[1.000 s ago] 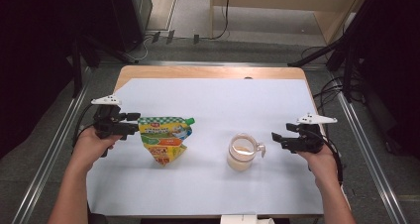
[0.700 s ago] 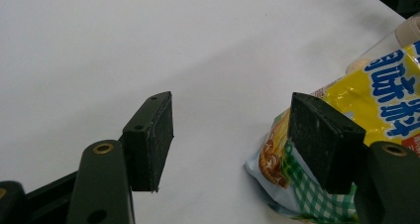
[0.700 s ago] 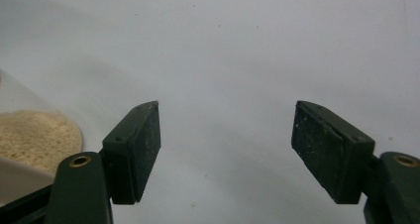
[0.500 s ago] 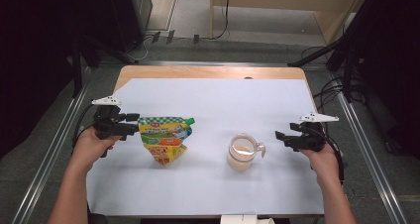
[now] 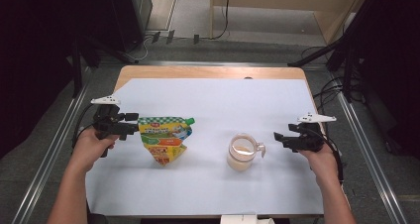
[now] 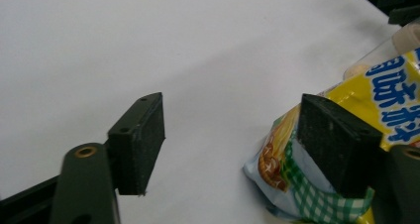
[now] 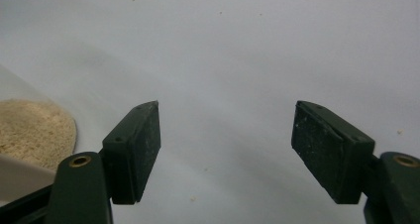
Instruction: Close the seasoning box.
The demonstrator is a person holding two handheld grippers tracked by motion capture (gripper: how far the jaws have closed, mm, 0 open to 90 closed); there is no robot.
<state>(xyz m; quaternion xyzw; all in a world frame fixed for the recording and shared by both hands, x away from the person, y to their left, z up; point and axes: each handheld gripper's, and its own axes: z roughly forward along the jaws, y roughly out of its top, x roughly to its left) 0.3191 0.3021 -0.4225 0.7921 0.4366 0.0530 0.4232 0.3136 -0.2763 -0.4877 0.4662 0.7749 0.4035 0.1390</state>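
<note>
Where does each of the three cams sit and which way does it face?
High view: above the person's side, looking forward and down on the table; forearms, left gripper and right gripper show.
Left gripper view: rides the left gripper, looks along its open jaws at the pouch.
Right gripper view: rides the right gripper, jaws open over the table, cup at left.
Shared: pouch and cup also appear from above.

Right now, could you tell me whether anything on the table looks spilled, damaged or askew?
Nothing stands out: the pouch stands upright, the measuring cup holds its powder, and no spill shows on the white table cover.
</note>
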